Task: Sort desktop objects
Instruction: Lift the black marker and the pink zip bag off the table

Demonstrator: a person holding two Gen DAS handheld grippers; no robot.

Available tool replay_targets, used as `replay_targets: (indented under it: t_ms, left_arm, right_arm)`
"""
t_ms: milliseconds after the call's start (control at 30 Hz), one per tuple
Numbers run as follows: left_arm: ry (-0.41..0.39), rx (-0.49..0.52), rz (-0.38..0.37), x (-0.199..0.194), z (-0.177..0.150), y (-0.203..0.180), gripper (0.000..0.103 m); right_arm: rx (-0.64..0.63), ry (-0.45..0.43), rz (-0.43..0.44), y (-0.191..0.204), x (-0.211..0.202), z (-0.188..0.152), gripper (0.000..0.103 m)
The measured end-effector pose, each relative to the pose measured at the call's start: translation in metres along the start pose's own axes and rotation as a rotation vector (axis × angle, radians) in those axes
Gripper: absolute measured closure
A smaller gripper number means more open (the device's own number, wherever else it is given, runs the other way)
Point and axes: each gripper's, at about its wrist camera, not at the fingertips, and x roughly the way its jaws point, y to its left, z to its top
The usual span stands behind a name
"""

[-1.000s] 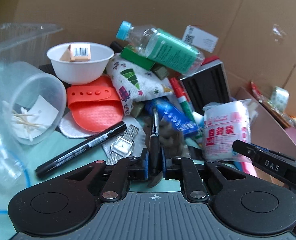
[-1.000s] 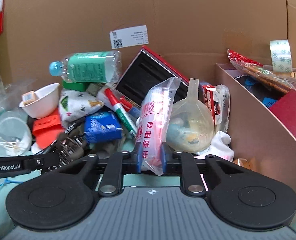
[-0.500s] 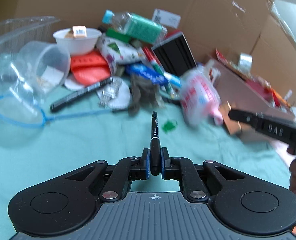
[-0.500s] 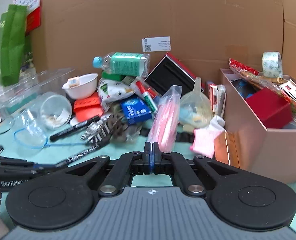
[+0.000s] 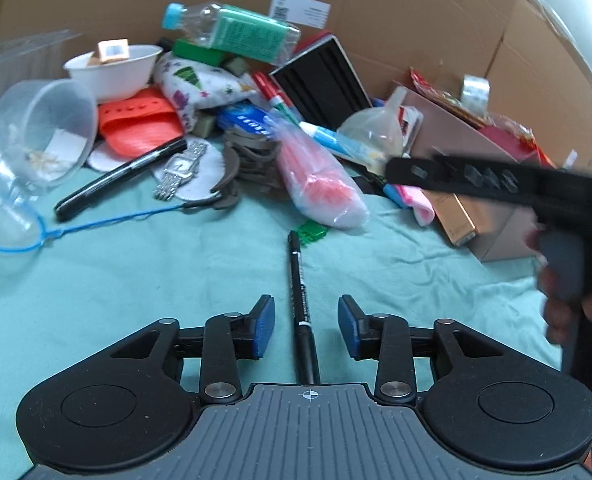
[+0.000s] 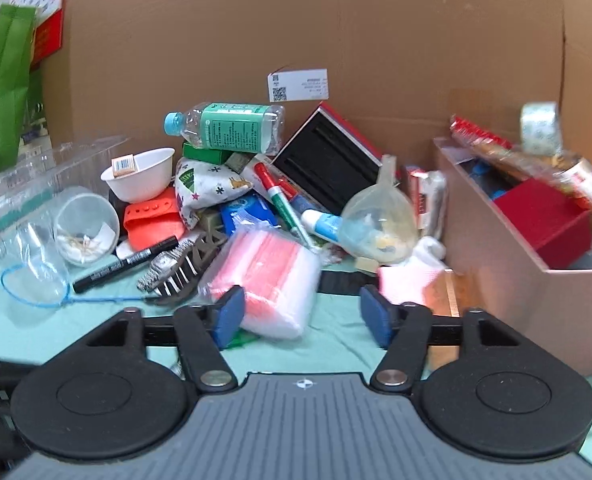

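Now the pen (image 5: 301, 300) lies flat on the teal cloth (image 5: 136, 280), running straight away from the left gripper (image 5: 306, 326), whose jaws have just been opening and stand spread, the blue pads (image 5: 265, 330) clear of the barrel on either side. Its tip points at a small green clip (image 5: 312, 234) just ahead. Beyond that, the pink bag (image 5: 320, 184) lies on the cloth at the front edge of the heap. Over in the right wrist view the right gripper (image 6: 303, 314) has also just been opening and stands wide; the bag's near corner shows between the pads, but they do not press on it. From the left view the right gripper is a blurred black bar at the right, a hand (image 5: 564, 300) on its handle. Behind all this the pile: a marker (image 5: 120, 180), a watch (image 5: 180, 170), an orange scrubber (image 5: 140, 128), a white bowl (image 5: 114, 74), a bottle (image 5: 232, 30) on top, a black case (image 5: 320, 84) leaning up. To the right stands a box (image 6: 508, 276), stuffed full, with a tape roll (image 6: 540, 126) on it. Cardboard (image 6: 376, 40) walls the back.
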Motion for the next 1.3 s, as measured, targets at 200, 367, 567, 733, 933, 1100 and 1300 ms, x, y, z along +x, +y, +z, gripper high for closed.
replay_targets:
  t_ms: [200,367,567,733,933,1100,1300]
  left_arm:
    - [-0.004,0.048,0.03,0.009,0.004,-0.002,0.068]
    - [-0.002,0.033,0.012,0.013,0.005,0.001,0.067]
    - [0.001,0.042,0.028,0.019,0.008,0.002,0.095]
    - [0.01,-0.001,0.019,0.02,0.009,0.007,0.098]
    - [0.026,-0.011,0.019,0.013,0.008,0.006,0.097]
    - [0.03,0.005,0.019,0.009,0.006,0.003,0.073]
    - [0.034,0.076,0.046,0.009,0.005,-0.009,0.079]
  right_arm:
    - [0.039,0.064,0.056,0.007,0.045,0.013,0.006]
    - [0.049,0.145,0.056,0.008,0.082,0.01,0.006]
    - [0.145,0.186,0.104,-0.01,0.093,-0.003,0.03]
    - [0.11,0.145,0.06,-0.013,0.07,-0.001,0.042]
    - [0.105,0.119,0.053,-0.02,0.027,-0.012,0.042]
    - [0.092,0.145,0.013,-0.027,-0.002,-0.032,0.042]
    - [0.034,0.159,-0.021,-0.023,-0.009,-0.045,0.032]
